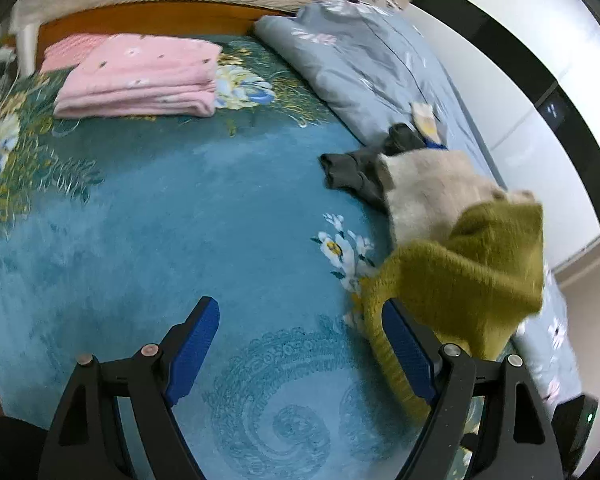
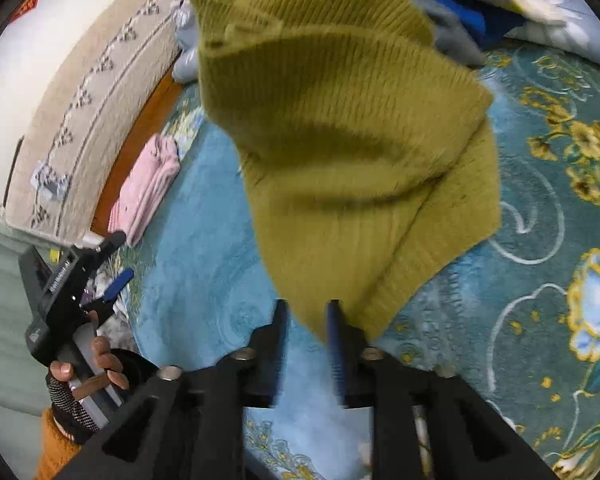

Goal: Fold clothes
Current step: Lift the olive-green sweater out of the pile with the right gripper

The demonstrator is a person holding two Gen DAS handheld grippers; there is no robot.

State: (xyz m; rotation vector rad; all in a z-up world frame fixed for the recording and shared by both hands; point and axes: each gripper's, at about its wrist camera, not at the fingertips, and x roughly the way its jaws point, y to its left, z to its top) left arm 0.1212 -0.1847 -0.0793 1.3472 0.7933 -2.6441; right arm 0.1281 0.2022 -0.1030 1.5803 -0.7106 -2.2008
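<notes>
Right gripper [image 2: 307,320] is pinching a corner of the sweater [image 2: 340,120], which is hanging off it above the bedspread [image 2: 204,208]. Left gripper [image 1: 300,344] is hovering with jaws wide apart, holding nothing, just beside the knit. The sweater is looking thick, soft and floppy, likely stretching under its own weight; best taken along a hem or shoulder edge.

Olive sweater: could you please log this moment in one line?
right gripper: shut on olive sweater | left gripper: open, empty | pink stack: folded
</notes>
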